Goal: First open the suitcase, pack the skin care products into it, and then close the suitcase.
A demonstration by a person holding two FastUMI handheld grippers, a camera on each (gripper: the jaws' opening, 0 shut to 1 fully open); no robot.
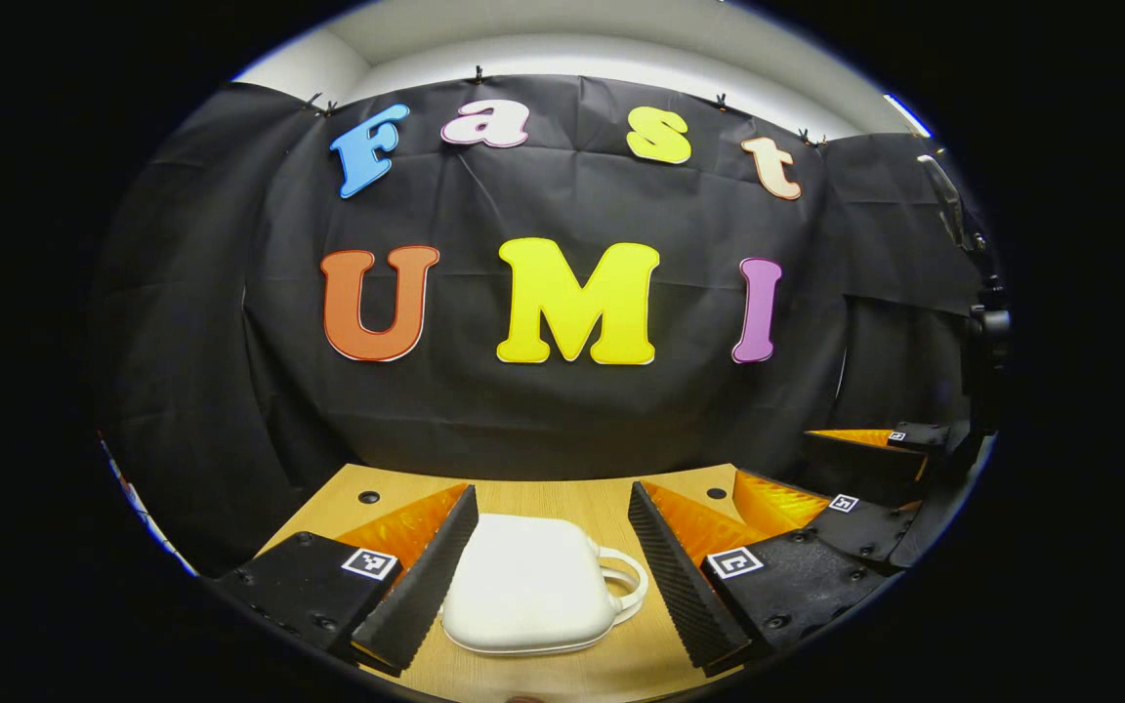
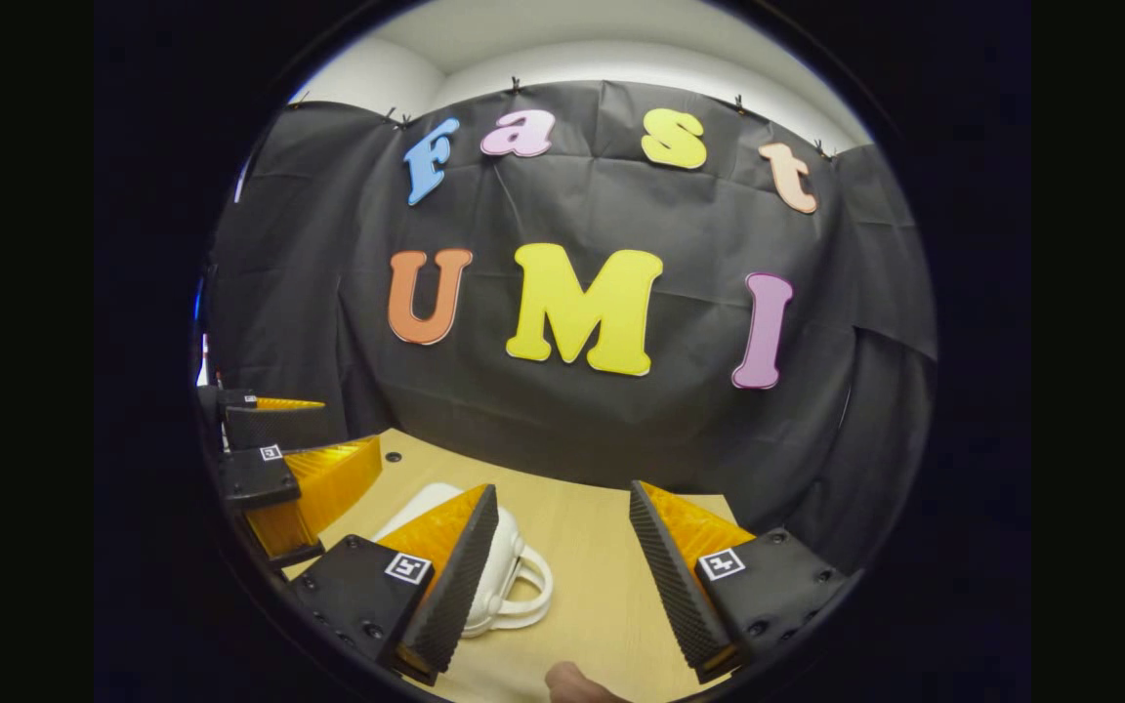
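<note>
The closed white suitcase point(image 1: 529, 598) lies flat on the desk point(image 1: 611, 508), directly between the left gripper point(image 1: 553, 576)'s open fingers, handle rightward; the right gripper point(image 2: 562, 576), also open, probably sits farther right.

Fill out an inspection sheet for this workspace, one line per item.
Surface: light wooden table with small dark round holes near its far edge.
Job's things: white suitcase, closed, lying flat, its handle toward the right hand-held gripper's side; skin care products: nothing seen.
Clutter: nothing seen.
Grippers: left hand-held gripper open, fingers either side of the suitcase, not pressing it; right hand-held gripper open over bare table, the suitcase behind its left finger.
Cables: nothing seen.
Surroundings: black cloth wall behind the table; pale wall above it.
</note>
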